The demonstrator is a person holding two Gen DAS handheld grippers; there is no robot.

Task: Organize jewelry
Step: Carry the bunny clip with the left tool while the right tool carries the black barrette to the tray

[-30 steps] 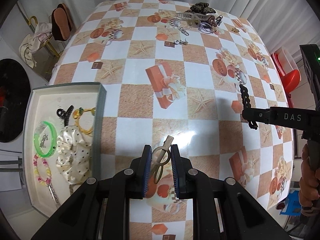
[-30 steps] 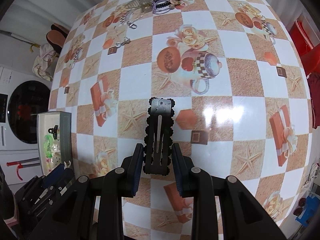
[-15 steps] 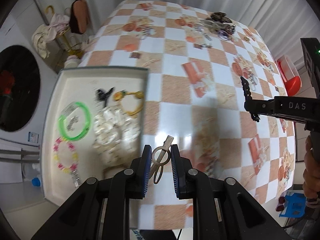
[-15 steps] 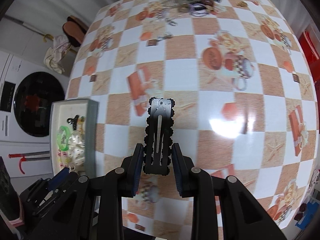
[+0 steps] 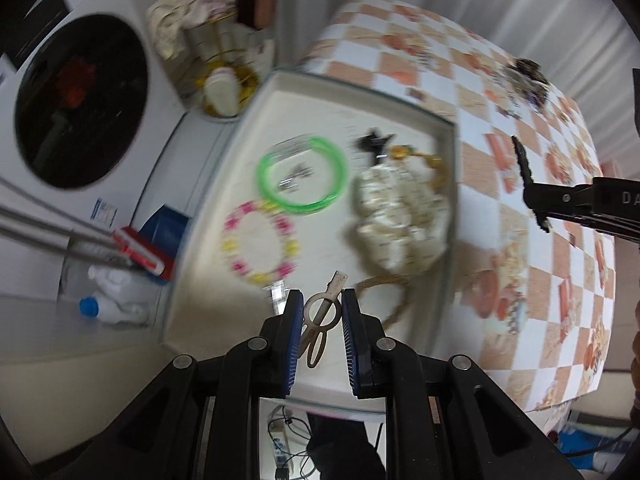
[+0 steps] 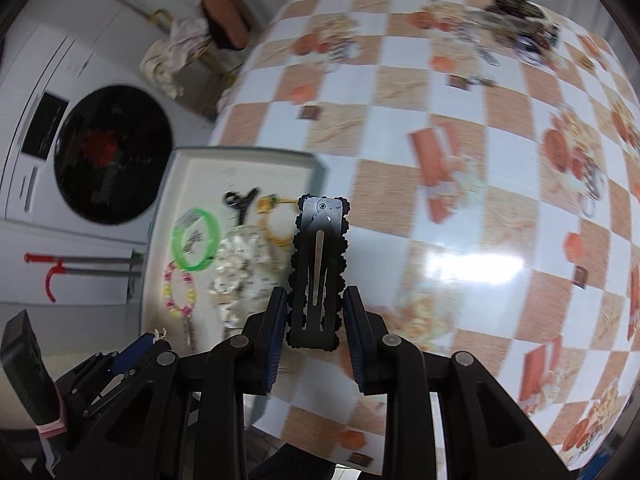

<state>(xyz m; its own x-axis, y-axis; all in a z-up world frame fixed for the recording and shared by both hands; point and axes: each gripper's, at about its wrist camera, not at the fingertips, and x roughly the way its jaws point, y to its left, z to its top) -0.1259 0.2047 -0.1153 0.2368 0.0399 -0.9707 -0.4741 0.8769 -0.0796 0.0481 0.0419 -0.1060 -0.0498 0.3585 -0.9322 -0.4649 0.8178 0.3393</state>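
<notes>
My left gripper [image 5: 319, 312] is shut on a small gold hair clip [image 5: 320, 320] and hangs over the near end of the white tray [image 5: 224, 280]. The tray holds a green bangle [image 5: 302, 174], a pink and yellow bead bracelet [image 5: 260, 242], a cream scrunchie [image 5: 400, 224], a black claw clip [image 5: 372, 142] and a yellow hair tie [image 5: 434, 164]. My right gripper [image 6: 316, 312] is shut on a black scalloped snap clip [image 6: 318, 264], above the table next to the tray [image 6: 168, 208]. It shows at the right of the left wrist view [image 5: 528, 184].
The checkered table [image 6: 460, 208] carries a pile of more jewelry [image 6: 516, 16] at its far edge. A washing machine [image 5: 76, 96] stands left of the tray. A rack with cloths [image 6: 188, 48] is behind it. Bottles and a red-handled tool [image 5: 120, 272] lie below the tray.
Both grippers have swung left toward the tray, each still holding its clip. The left gripper has gone from the table beside the tray to over the tray's near end.
</notes>
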